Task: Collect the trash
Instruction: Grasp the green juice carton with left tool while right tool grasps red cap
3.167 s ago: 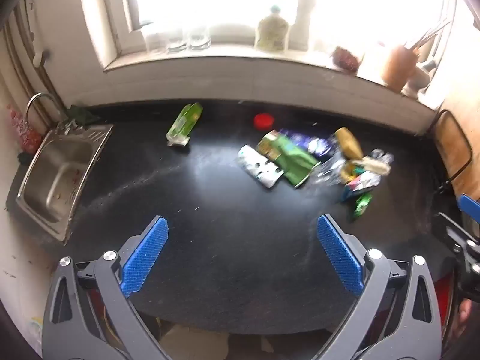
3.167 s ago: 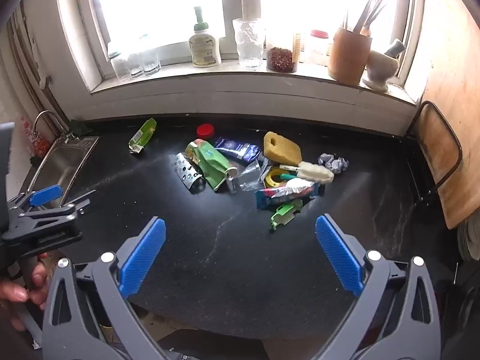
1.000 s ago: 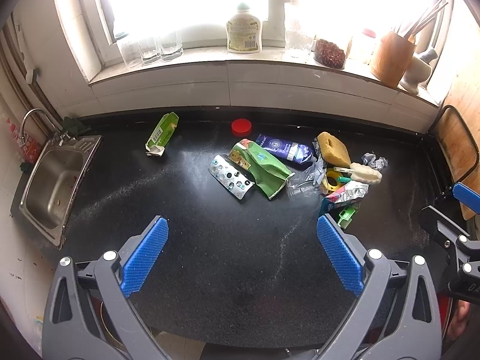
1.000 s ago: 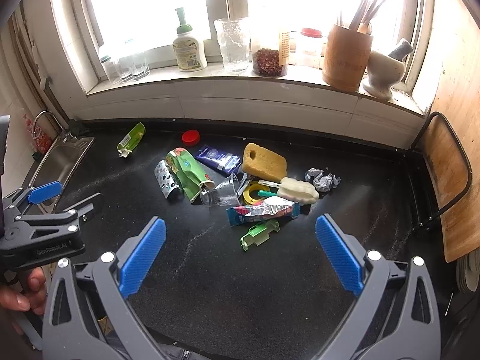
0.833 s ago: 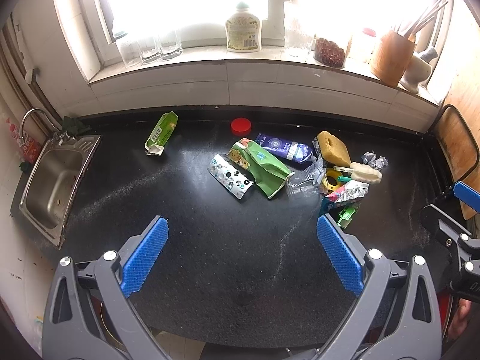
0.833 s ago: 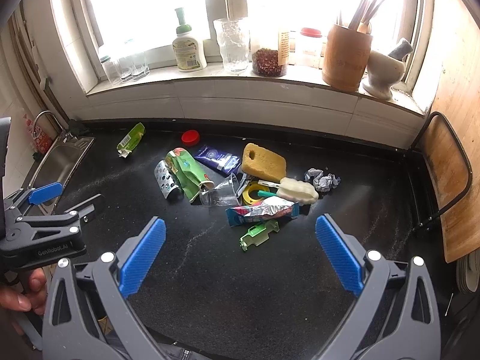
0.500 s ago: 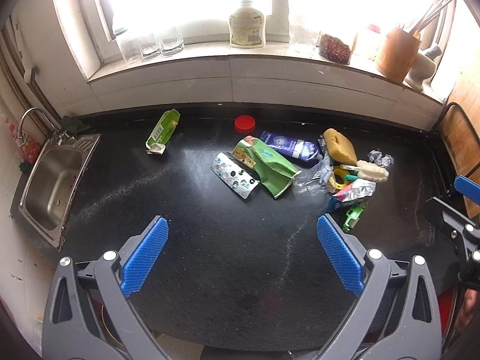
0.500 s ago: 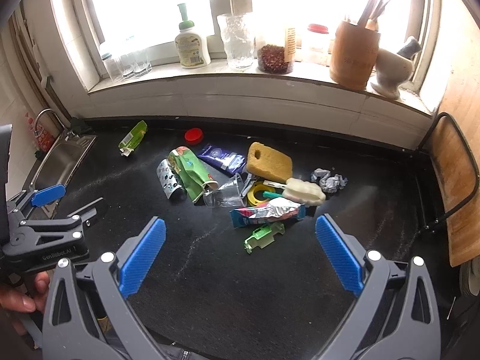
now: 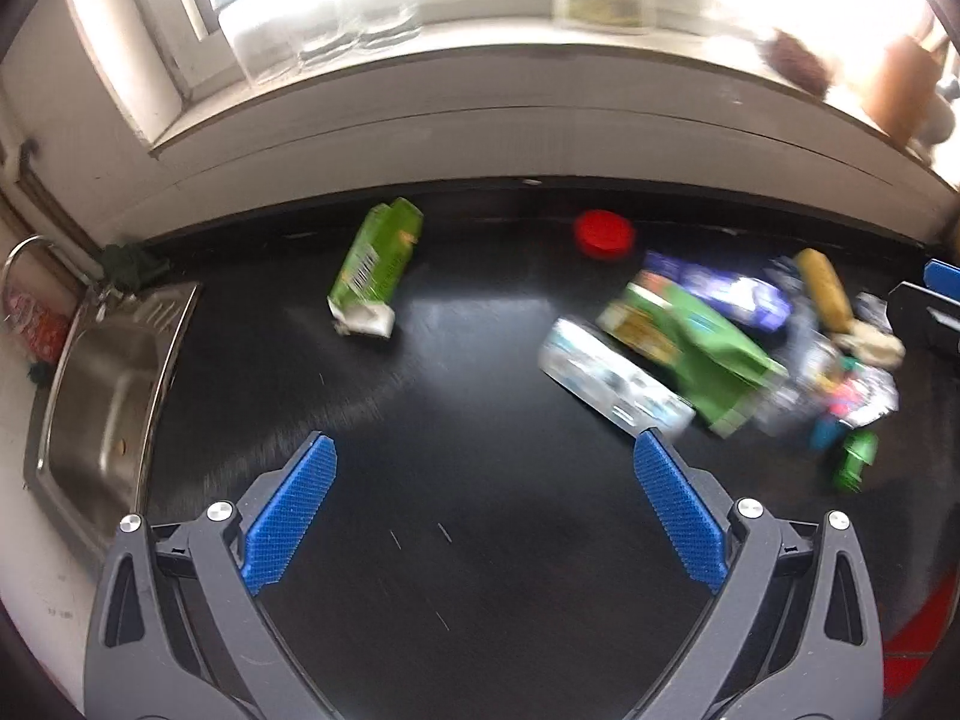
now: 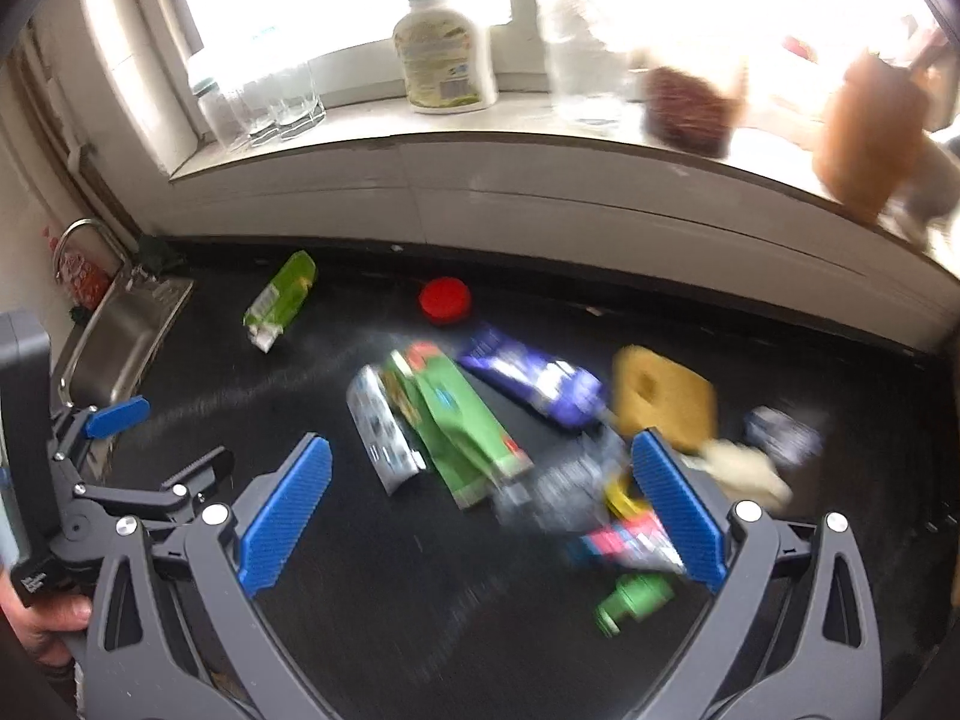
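Note:
Trash lies on the black counter. A small green carton lies alone at the back left; it also shows in the right wrist view. A red lid sits behind a pile: a silver blister pack, a green pouch, a purple wrapper, a yellow sponge, a clear cup and a green plastic piece. My left gripper is open and empty above the counter. My right gripper is open and empty just before the pile.
A steel sink is set in the counter's left end. The window sill holds a soap bottle, glasses, a jar and a wooden utensil holder. The left gripper shows at left in the right wrist view.
Both grippers have moved forward and down toward the counter, so the trash looks larger and motion-blurred. Both stay open. Nothing on the counter has moved.

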Available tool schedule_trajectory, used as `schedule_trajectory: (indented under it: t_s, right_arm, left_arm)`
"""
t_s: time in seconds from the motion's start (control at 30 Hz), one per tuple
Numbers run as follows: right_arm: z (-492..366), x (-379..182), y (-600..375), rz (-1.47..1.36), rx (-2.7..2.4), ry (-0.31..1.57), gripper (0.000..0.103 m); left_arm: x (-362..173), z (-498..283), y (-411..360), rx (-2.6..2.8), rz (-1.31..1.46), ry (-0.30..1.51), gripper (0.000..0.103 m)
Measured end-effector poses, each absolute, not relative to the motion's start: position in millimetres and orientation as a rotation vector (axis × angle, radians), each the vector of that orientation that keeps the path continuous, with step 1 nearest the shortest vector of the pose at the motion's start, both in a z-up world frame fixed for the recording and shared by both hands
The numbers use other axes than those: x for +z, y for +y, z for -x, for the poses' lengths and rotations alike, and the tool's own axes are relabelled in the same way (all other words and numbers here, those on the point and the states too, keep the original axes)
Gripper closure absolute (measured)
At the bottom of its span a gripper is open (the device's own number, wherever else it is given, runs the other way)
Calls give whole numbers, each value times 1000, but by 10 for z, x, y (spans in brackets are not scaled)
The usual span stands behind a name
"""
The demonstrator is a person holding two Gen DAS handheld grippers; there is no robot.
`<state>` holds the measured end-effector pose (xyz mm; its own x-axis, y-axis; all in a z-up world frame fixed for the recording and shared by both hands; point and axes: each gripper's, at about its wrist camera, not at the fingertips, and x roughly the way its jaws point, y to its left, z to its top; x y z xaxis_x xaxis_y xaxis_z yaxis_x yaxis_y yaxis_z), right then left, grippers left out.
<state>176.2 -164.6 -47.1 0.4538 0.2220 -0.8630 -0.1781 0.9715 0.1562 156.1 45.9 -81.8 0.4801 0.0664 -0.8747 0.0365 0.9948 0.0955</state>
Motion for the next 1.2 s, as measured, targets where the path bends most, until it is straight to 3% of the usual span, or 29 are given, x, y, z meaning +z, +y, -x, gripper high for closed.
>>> schedule_trajectory:
  t_s: [0.27, 0.53, 0.6, 0.63, 0.67, 0.73, 0.83, 0.9, 1.2]
  right_arm:
    - [-3014, -1378, -803, 40, 221, 1201, 9]
    - [-3519, -1977, -601, 84, 143, 1327, 18]
    - [-3555, -2032, -616, 81, 137, 1349, 28]
    - [-3571, -2059, -624, 77, 139, 1365, 42]
    - [-3584, -2050, -616, 80, 138, 1350, 53]
    - [-3618, -2061, -592, 76, 159, 1344, 54]
    - [-3607, -2029, -601, 73, 190, 1335, 54]
    - [-3534, -1913, -670, 65, 204, 1313, 54]
    - [-2799, -904, -1098, 61, 360, 1171, 54]
  left_arm:
    - [-1473, -2719, 1208, -71, -59, 1062, 6]
    - [-1943, -3297, 1453, -123, -75, 1091, 6]
    - [-1986, -3336, 1452, -126, -86, 1096, 7]
    - [-2000, -3343, 1448, -127, -88, 1098, 7]
    - [-2003, -3340, 1438, -125, -96, 1094, 14]
    - [-1993, -3318, 1406, -117, -112, 1086, 29]
    - [-1924, -3279, 1391, -100, -95, 1076, 64]
    - [-1858, -3267, 1399, -78, -72, 1091, 68]
    - [-953, -2321, 931, 42, -39, 1046, 69]
